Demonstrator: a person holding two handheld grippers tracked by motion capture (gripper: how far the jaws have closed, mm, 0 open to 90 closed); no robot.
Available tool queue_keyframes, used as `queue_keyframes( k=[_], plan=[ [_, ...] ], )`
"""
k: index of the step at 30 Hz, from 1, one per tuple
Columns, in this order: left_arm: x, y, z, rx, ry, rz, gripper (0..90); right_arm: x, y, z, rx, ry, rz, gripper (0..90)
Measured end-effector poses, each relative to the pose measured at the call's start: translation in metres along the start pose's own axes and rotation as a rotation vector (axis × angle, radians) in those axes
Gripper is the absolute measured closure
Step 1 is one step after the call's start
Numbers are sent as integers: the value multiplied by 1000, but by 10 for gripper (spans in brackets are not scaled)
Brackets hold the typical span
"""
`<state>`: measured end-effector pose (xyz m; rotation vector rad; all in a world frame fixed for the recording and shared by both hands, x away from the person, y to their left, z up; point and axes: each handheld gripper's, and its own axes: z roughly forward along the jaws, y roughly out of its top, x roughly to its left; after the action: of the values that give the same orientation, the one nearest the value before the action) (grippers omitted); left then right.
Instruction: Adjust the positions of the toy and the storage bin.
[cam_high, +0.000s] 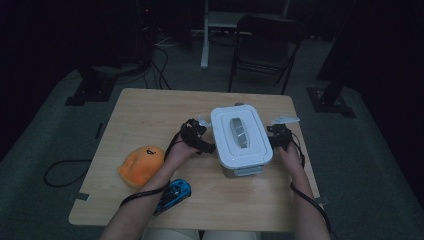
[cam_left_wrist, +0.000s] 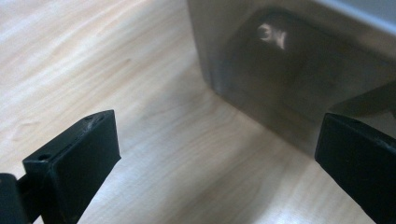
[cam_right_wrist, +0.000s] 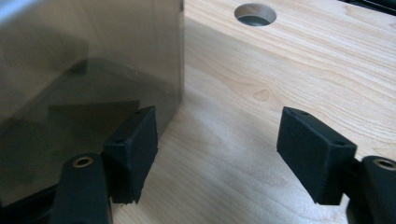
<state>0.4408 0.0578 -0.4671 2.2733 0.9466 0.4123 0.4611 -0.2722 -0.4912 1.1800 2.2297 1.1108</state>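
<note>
White lidded box (cam_high: 241, 137) is being flanked on table (cam_high: 150, 115): left gripper (cam_high: 202, 135) spread beside box's left wall, right gripper (cam_high: 274, 134) spread at its right, nothing being pinched.

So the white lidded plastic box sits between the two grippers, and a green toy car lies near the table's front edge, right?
Not quite: the toy car is blue, as the high view shows. The white lidded plastic box does sit between the left gripper and right gripper.

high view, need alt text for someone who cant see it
A white-lidded box sits on a wooden table, with a left gripper and right gripper at its sides. An orange plush and blue toy car lie nearer left.
</note>
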Motion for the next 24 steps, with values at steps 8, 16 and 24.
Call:
queue_keyframes(
  k=[8, 16, 24],
  plan=[
    [-9, -6, -8, 7, 12, 28, 5, 9, -5, -9, -10, 48, -41, 299],
    [-22, -11, -18, 19, 17, 77, 5, 17, -13, -15, -21, 81, -45, 307],
    [-43, -20, -26, 16, -9, 106, 5, 24, -25, -34, -22, 95, -81, 309]
  ],
)
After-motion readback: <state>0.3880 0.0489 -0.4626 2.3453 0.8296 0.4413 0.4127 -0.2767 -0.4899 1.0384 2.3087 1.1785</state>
